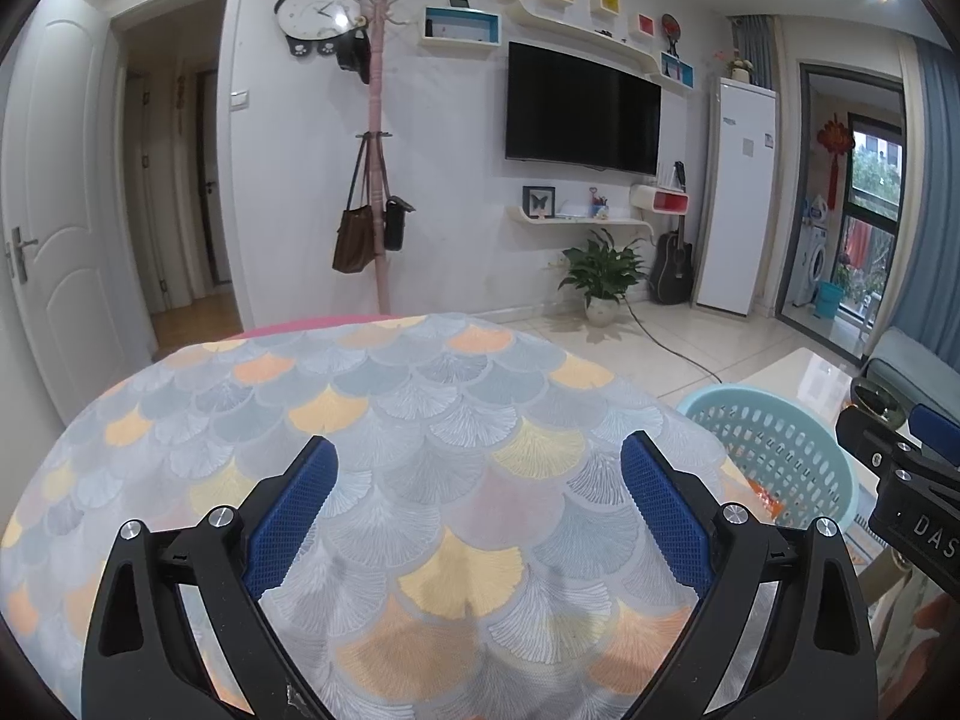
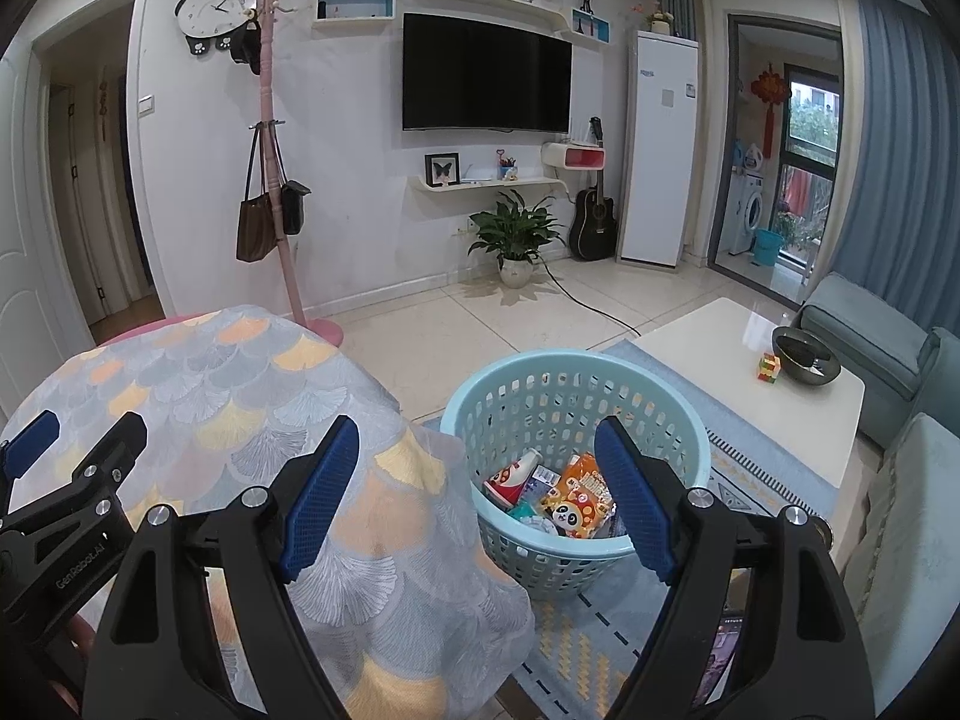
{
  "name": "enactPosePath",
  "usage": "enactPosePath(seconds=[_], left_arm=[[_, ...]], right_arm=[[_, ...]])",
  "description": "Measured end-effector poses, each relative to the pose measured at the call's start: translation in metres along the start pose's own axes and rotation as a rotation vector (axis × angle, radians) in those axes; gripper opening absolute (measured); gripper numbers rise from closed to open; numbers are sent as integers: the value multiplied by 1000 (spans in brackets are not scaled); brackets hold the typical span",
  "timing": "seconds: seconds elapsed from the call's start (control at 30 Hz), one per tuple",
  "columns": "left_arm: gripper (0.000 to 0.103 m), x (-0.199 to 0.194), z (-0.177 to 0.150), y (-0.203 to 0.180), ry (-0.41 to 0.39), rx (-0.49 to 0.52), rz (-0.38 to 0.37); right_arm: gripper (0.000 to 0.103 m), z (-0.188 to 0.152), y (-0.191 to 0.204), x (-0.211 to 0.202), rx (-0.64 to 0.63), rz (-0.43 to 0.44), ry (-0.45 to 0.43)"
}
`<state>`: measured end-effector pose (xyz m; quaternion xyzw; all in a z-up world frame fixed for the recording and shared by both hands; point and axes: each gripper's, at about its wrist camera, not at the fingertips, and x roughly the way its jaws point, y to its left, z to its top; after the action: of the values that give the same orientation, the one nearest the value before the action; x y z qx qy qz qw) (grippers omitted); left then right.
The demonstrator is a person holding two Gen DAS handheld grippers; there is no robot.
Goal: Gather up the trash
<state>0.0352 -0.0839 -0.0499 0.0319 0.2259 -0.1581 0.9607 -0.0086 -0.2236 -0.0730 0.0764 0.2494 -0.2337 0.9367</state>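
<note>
Several wrappers (image 2: pixel 576 504) and a small bottle (image 2: pixel 513 474) already lie in the blue basket (image 2: pixel 678 414) on the floor beside the bench (image 1: pixel 420 420). Bench top shows no trash. Left tongs (image 1: pixel 478 507) and right tongs (image 2: pixel 477 501) are spread and hold nothing. Collection appears largely complete.

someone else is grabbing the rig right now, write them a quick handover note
Left gripper: open, empty, over the patterned tablecloth.
Right gripper: open, empty, between the cloth's edge and the basket.
Blue basket: on the rug beside the covered table; it holds a red-and-white cup, an orange panda snack bag and other wrappers.
Done: that trash is in the basket; no trash shows on the visible part of the cloth.
Left: the white coffee table has a colourful cube and a dark bowl; whether the bowl holds rubbish cannot be told, so check.
</note>
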Motion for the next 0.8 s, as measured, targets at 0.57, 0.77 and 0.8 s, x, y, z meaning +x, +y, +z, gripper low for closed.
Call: enactPosePath(seconds=[0.57,0.77,0.8], left_arm=[[93,1,-2,-2,6,8,-1],[93,1,-2,-1,4,11,1],[93,1,-1,-1,4,11,0]], right_arm=[[77,-5,-3,4,10,7,13],[77,-5,-3,5,9,8,17],[77,-5,-3,5,10,8,17]])
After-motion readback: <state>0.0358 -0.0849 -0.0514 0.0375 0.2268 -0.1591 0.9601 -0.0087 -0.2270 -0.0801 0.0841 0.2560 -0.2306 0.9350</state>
